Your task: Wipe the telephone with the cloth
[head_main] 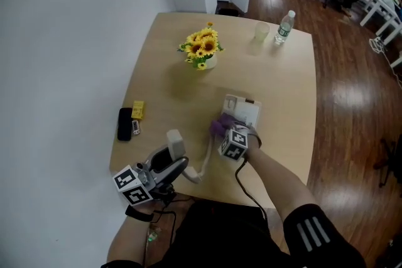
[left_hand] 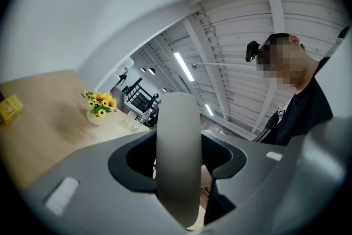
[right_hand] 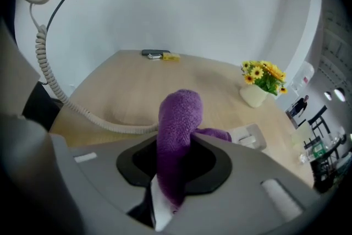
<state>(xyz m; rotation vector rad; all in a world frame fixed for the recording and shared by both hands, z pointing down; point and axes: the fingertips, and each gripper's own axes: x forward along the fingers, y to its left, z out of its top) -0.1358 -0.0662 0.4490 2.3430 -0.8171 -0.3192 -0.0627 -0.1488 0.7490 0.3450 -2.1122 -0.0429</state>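
Observation:
The white telephone base (head_main: 243, 111) sits on the wooden table (head_main: 282, 91), right of centre. My right gripper (head_main: 225, 132) is shut on a purple cloth (head_main: 219, 125) at the base's near-left corner. In the right gripper view the cloth (right_hand: 179, 129) bulges up between the jaws, with the base (right_hand: 250, 136) just beyond. My left gripper (head_main: 171, 163) is shut on the white handset (head_main: 174, 146), lifted off near the table's front edge. The handset (left_hand: 177, 157) fills the gap between the jaws in the left gripper view. A coiled cord (head_main: 204, 163) runs from handset to base.
A pot of sunflowers (head_main: 202, 48) stands at mid-table. A cup (head_main: 261, 31) and a water bottle (head_main: 284, 27) are at the far right. A black mobile phone (head_main: 125, 124) and a small yellow box (head_main: 137, 110) lie by the left edge. A white wall runs along the left.

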